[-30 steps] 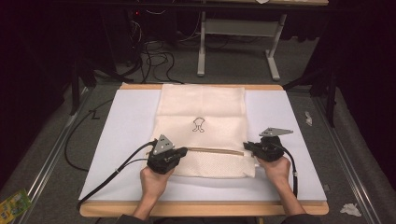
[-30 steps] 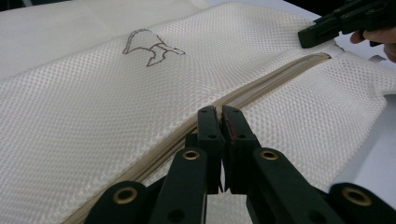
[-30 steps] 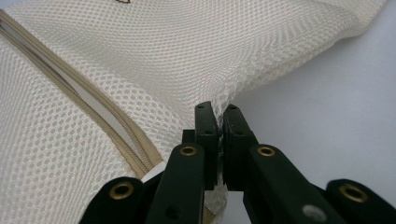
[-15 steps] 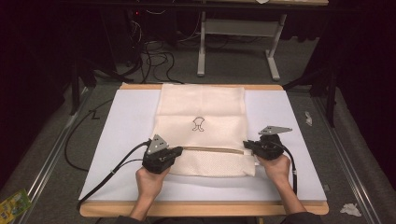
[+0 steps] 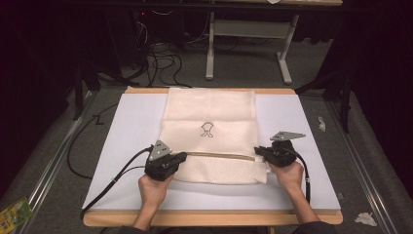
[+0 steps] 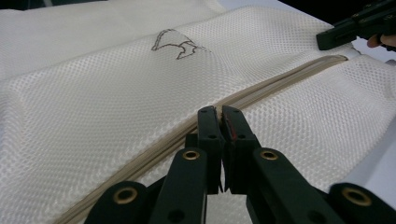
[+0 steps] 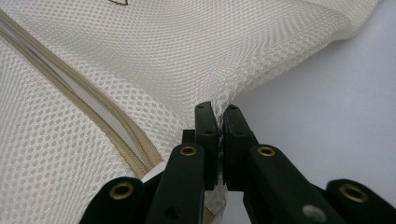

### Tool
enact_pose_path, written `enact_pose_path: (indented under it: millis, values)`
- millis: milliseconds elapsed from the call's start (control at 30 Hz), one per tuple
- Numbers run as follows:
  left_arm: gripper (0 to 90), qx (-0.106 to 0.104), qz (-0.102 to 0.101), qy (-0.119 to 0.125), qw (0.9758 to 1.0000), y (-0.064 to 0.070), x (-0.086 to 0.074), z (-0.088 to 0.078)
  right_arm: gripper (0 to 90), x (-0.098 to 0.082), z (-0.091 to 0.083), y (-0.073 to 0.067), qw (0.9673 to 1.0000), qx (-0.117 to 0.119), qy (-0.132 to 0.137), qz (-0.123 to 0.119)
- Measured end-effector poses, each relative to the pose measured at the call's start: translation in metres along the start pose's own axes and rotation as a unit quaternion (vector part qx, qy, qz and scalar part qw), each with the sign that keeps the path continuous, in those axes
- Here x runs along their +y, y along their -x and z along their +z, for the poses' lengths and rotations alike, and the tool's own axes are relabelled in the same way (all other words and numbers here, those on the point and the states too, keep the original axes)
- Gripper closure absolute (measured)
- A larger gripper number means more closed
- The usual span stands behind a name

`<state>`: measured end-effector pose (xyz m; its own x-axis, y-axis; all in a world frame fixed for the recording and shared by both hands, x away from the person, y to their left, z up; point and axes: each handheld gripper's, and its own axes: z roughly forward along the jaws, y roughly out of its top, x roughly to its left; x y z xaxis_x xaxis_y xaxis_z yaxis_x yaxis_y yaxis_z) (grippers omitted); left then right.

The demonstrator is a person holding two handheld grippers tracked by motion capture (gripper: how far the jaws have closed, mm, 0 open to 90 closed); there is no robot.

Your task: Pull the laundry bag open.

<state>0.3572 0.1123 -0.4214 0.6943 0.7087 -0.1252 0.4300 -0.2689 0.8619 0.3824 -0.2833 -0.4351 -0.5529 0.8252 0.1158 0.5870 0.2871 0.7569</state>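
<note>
Mesh bag (image 5: 209, 131) flat btwn claws: left claw (image 6: 220, 112) closed on zip, right claw (image 7: 217, 109) pinching edge.

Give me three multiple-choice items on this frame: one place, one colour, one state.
1. Where does the zipper run on the mesh bag?
A. across its near part
B. along its far edge
C. down its left side

2. What colour is the bag?
A. blue
B. cream
C. black

3. How are the right gripper's jaws?
A. wide open above the table
B. shut on the bag's edge
C. shut on a cable

Key: 1 A, the high view shows the zipper crossing near the hands; 2 B, cream mesh in all views; 3 B, mesh pinched between the jaws.
</note>
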Motion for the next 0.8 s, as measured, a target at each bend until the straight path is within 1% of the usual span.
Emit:
enact_pose_path:
  millis: [100,167,233,267,300,333,367,400,433,467,500,533,567,667,733,767,800]
  values:
    - [87.1,-0.003,-0.008,0.001,1.0000,-0.002,-0.001,-0.001,88.1,-0.001,-0.001,0.000,1.0000,0.001,0.001,0.002]
    - [87.1,-0.004,-0.008,0.004,1.0000,-0.003,0.000,-0.001,88.1,0.000,-0.002,0.000,1.0000,-0.001,0.000,0.002]
    - [87.1,-0.003,-0.007,0.000,1.0000,-0.004,0.000,-0.001,88.1,0.000,-0.002,0.000,1.0000,0.001,0.005,0.002]
    - [87.1,-0.003,-0.006,-0.002,1.0000,-0.005,0.000,0.000,88.1,0.000,-0.001,-0.001,1.0000,0.001,0.002,0.004]
    - [87.1,-0.005,-0.003,-0.007,1.0000,-0.005,0.000,0.000,88.1,0.000,0.000,-0.001,1.0000,0.000,0.000,0.001]
    - [87.2,0.001,0.004,-0.011,0.9999,-0.005,-0.001,0.000,88.1,0.000,-0.001,-0.001,1.0000,-0.003,0.001,0.001]
    - [87.2,0.003,0.009,-0.014,0.9999,-0.004,-0.001,-0.001,88.1,0.000,-0.002,-0.001,1.0000,-0.002,0.007,0.000]
    - [87.2,0.010,0.014,-0.013,0.9998,-0.004,-0.001,-0.003,88.2,0.000,-0.003,-0.001,0.9999,0.001,0.011,0.005]
    - [87.2,0.015,0.016,-0.011,0.9997,-0.005,0.000,-0.005,88.2,0.001,-0.003,-0.002,0.9999,-0.001,0.011,0.001]
    - [87.2,0.017,0.017,-0.010,0.9997,-0.007,0.001,-0.008,88.2,0.001,-0.002,-0.004,0.9999,-0.002,0.011,0.002]
    - [87.2,0.023,0.015,-0.004,0.9996,-0.008,0.001,-0.010,88.2,0.001,-0.001,-0.004,1.0000,-0.001,0.010,0.001]
    - [87.2,0.020,0.006,0.004,0.9998,-0.010,0.001,-0.010,88.2,0.002,0.000,-0.005,0.9999,-0.002,0.010,0.000]
    - [87.2,0.021,0.006,0.006,0.9997,-0.010,0.000,-0.011,88.2,0.001,0.001,-0.006,0.9999,0.001,0.011,0.001]
    - [87.2,0.020,0.005,0.005,0.9998,-0.011,-0.005,-0.008,88.3,0.004,0.002,-0.005,1.0000,0.001,0.006,-0.005]
    - [87.2,0.018,-0.003,0.002,0.9998,-0.014,-0.006,-0.008,88.3,0.006,0.001,-0.003,1.0000,0.002,0.009,-0.002]
    - [87.2,0.018,-0.003,0.002,0.9998,-0.014,-0.006,-0.008,88.3,0.007,-0.001,-0.002,0.9999,0.002,0.011,0.000]
    - [87.2,0.020,-0.008,0.005,0.9998,-0.016,-0.004,-0.011,88.3,0.009,-0.002,-0.001,1.0000,0.000,0.008,-0.002]
